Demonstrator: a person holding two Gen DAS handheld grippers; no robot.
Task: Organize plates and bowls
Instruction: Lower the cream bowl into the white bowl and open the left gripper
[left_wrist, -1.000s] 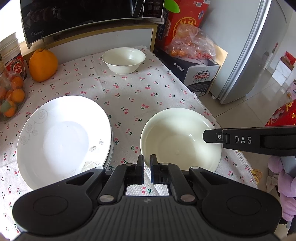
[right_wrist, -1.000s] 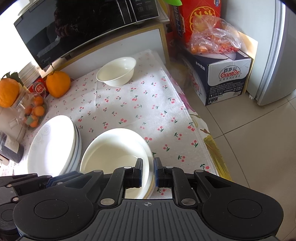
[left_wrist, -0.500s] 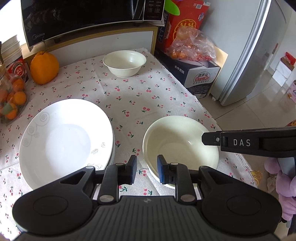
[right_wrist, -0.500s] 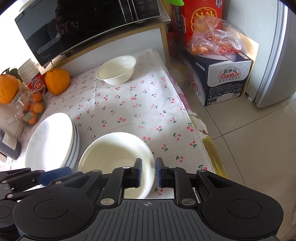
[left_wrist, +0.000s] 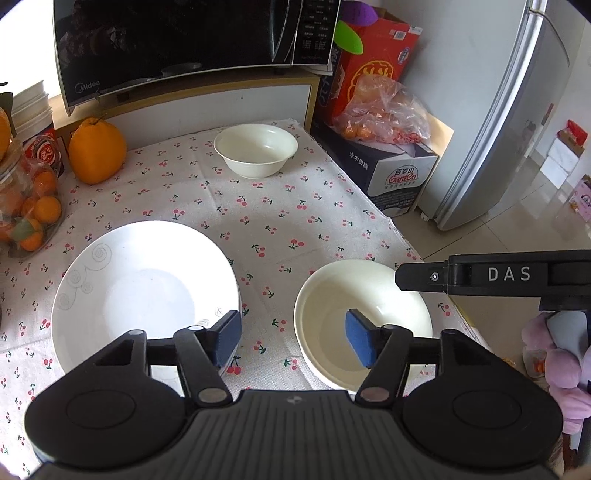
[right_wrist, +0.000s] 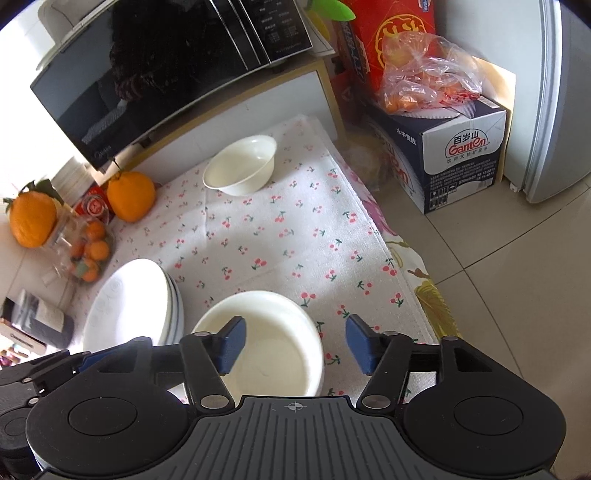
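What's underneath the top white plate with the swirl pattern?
More plates: the swirl plate tops a stack, with lower rims showing at its right edge. How many plates, and whether anything lies beneath them on the cherry tablecloth, is covered.

A home kitchen; microwave, fridge, cherry-print tablecloth

Two wrist fisheyes, angled down, sharing tablecloth
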